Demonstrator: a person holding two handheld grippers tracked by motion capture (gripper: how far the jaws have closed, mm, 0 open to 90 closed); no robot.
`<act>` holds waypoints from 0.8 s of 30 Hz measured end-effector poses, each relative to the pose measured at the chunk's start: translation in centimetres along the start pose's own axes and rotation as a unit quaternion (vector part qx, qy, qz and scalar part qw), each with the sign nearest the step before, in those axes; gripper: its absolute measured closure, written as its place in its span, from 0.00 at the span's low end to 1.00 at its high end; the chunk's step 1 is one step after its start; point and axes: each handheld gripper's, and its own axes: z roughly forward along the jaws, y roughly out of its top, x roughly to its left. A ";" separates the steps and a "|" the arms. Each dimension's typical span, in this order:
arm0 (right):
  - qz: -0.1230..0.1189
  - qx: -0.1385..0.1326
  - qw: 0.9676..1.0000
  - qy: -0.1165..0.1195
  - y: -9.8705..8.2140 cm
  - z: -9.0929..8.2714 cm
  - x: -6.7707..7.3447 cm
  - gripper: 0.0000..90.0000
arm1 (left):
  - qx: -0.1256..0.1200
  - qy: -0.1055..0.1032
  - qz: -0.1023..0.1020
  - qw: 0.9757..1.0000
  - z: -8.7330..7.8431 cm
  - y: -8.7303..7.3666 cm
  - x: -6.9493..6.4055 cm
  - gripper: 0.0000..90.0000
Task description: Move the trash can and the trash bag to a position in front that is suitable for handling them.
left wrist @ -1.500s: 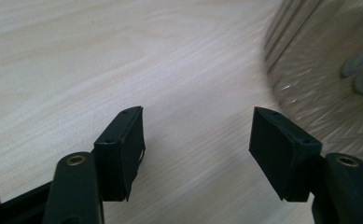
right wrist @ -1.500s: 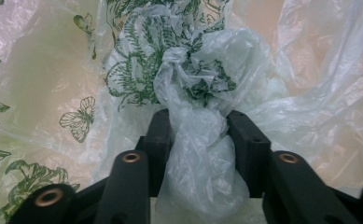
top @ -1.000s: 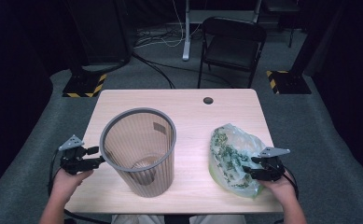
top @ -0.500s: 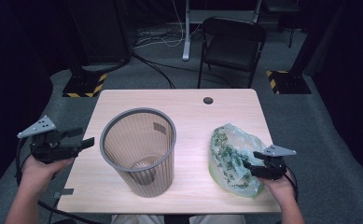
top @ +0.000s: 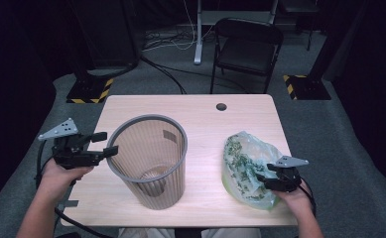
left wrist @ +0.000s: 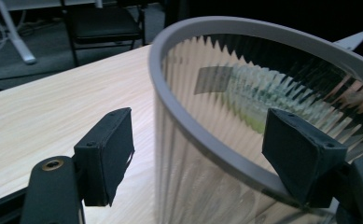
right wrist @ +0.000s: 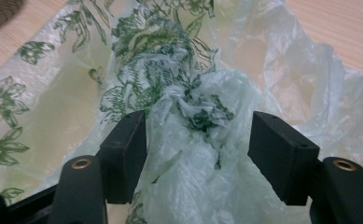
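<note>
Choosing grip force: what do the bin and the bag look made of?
Wastebasket: seemingly hard grey plastic, matte, with thin vertical slats and a smooth solid rim. Bag: thin plastic film, translucent pale green with dark leaf print, crinkled and glossy.

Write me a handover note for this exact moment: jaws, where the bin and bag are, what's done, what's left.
Left gripper: jaws open and just been widening, straddling the near-left rim of the mesh bin, no grip.
Right gripper: jaws open around a bunched fold of the green-printed plastic bag, pads not pressing.
Bin stands upright mid-table; bag lies crumpled at the right.
Done: both grippers positioned.
Left: probably clamp rim and bag, then fit the bag in the bin.
</note>
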 end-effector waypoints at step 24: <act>0.009 0.002 1.000 0.012 -0.2 0.2 -0.4 0.42 | 0.015 -0.007 0.018 1.000 3.9 0.5 -1.8 0.29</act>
